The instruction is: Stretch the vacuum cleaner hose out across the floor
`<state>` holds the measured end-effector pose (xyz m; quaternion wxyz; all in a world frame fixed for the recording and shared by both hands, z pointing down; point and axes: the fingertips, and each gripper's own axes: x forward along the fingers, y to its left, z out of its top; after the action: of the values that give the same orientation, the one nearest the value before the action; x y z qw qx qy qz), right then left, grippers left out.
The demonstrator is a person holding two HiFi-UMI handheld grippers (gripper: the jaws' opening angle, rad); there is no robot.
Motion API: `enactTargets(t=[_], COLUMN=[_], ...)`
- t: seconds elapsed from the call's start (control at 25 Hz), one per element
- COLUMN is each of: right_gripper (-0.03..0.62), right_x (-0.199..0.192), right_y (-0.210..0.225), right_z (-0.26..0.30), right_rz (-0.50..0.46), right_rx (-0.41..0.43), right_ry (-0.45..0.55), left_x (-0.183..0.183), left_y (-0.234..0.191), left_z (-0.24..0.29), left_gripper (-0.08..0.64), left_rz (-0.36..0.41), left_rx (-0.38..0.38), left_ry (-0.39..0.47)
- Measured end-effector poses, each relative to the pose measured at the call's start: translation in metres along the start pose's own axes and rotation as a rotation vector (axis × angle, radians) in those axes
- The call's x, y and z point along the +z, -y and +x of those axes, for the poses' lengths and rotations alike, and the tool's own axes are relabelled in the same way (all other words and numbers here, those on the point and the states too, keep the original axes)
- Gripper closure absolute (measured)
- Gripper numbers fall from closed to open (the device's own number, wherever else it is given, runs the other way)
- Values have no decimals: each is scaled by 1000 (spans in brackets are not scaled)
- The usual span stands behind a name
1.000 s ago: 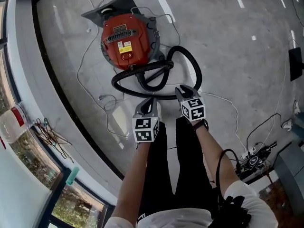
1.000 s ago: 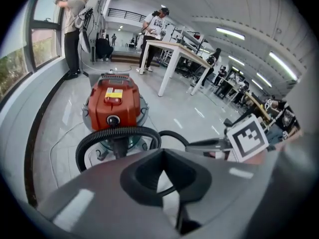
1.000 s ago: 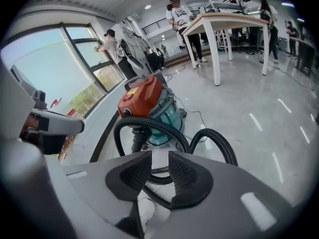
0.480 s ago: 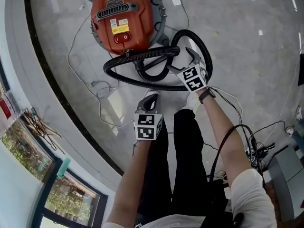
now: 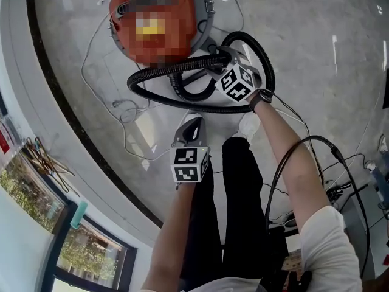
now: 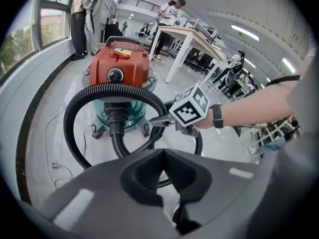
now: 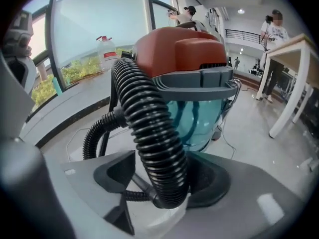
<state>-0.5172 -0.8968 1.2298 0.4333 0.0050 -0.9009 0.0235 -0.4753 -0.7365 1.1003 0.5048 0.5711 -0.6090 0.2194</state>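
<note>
A red vacuum cleaner [image 5: 152, 47] with a clear blue tank [image 7: 199, 118] stands on the grey floor ahead of me. Its black ribbed hose [image 5: 176, 72] lies in a loose coil in front of it. My right gripper [image 5: 222, 64] reaches into the coil. Its jaws have just been closing, and the hose [image 7: 149, 128] stands between them, filling the gap with both pads against it. My left gripper [image 5: 189, 126] hangs nearer to me, over the floor short of the coil, shut with nothing in it. From the left gripper view, the right gripper [image 6: 155, 121] sits at the hose [image 6: 114, 91] loop.
A thin white power cord [image 5: 97, 72] trails over the floor left of the vacuum. A dark strip and window wall [image 5: 73, 132] run along the left. Black cables and a power strip [image 5: 340, 187] lie at the right. A white table [image 6: 184, 39] and people stand far behind.
The right gripper has moved from beside the left one out to the hose coil, rolled over, and taken the hose between its jaws. The left gripper has sunk a little.
</note>
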Motion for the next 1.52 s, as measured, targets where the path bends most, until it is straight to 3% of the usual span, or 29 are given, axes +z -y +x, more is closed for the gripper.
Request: enactTargets(t=[0.08,0.32,0.52,0.72,1.0,1.16,1.28,1.44,1.52], right_gripper=[402,411,399,397,399,398,399,397,397], right_x=[-6,-18,17,53,115,145,176,199,202], right_y=[-4,-18,-26,-32,-61,-60,-86,-126,-150], right_z=[-8,-49,-120,-207,-346,-416,-464,-524,-543], right_rz=[-2,73,76,157,92,117,126,120,120], right_rx=[-17,-19,-72,-117,-217,-305,-322,-379,-386], right_ry=[-13,-83,-57,-76,-109,-114,-83,-60,-54], left_x=[2,16,36,71,119,137,138,147,155], left_y=[6,13,18,35,69,92,110,140,147], left_z=[0,-10,-43,-93,-198,-242,-286,-334,-352], left_gripper=[558,558,558,558,557,542,458,237,166], left_rz=[0,-1,18,-146,-384,-500,-587,-715,-797], left_rx=[-9,-33,-52,-145,-393,-568,-724,-981,-1099], left_ry=[2,24,66,156,331,350,348,328,330])
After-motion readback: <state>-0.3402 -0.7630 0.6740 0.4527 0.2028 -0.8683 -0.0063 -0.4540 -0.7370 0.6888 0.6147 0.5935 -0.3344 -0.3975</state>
